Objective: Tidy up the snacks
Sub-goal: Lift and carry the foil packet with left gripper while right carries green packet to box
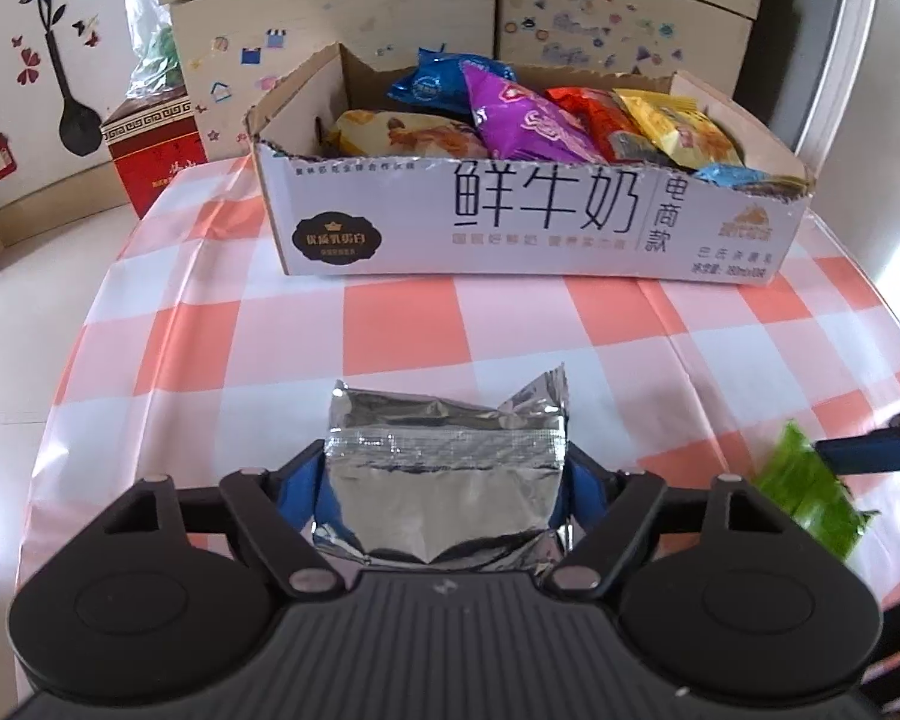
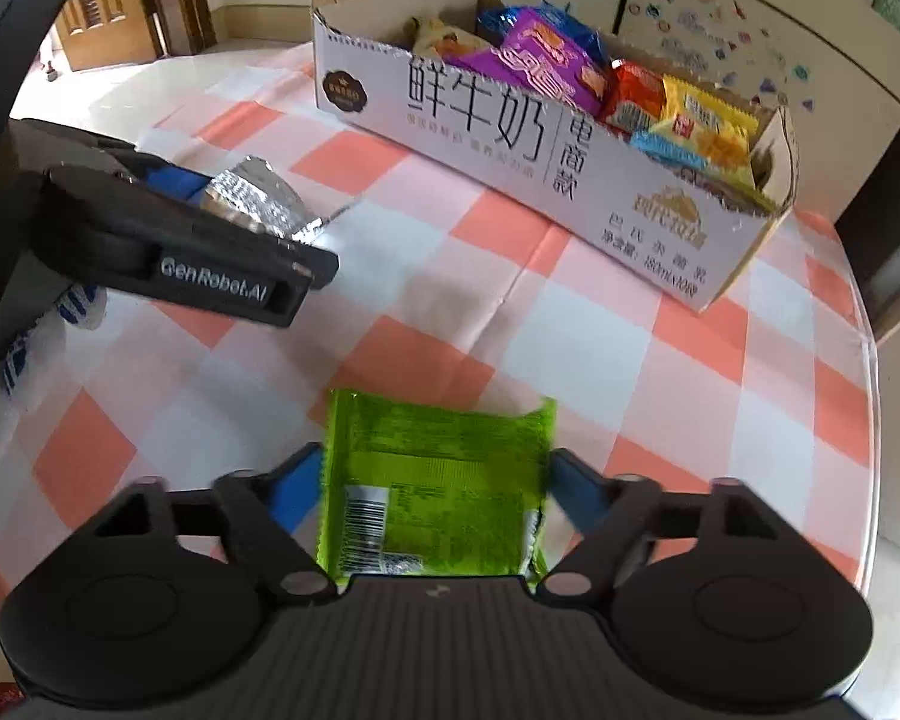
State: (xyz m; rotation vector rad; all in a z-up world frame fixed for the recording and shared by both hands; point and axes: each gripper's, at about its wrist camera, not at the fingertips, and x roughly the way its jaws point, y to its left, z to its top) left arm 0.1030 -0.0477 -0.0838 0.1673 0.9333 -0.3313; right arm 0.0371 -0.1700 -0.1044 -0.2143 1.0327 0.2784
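Silver foil covers the crinkled snack packet (image 1: 444, 480) gripped between the blue fingers of the left gripper (image 1: 444, 468), its jaws closed against the packet's two sides. The packet is held above the near half of the round tabletop with a pink-and-white checked cloth (image 1: 402, 324). In the right wrist view, the right gripper (image 2: 435, 480) pinches a bright green snack packet with a barcode label (image 2: 435, 492) in the same way, jaws pressed to its edges, over the near part of the cloth.

At the far edge of the tabletop sits a long white cardboard tray box printed with large black Chinese characters (image 1: 540, 222), open at the top. It holds a row of wrapped snacks: a beige packet (image 1: 402, 135) at the left end, a blue packet (image 1: 438, 81) behind it, a purple packet (image 1: 528, 117) near the middle, then a red packet (image 1: 594, 114) and a yellow packet (image 1: 678, 126) toward the right end. A light blue packet (image 1: 729, 174) lies at the box's right front corner.

Beyond the table stands a pale cabinet with small coloured stickers (image 1: 624, 18), and a red box (image 1: 156, 150) sits on the floor by the table's left edge.
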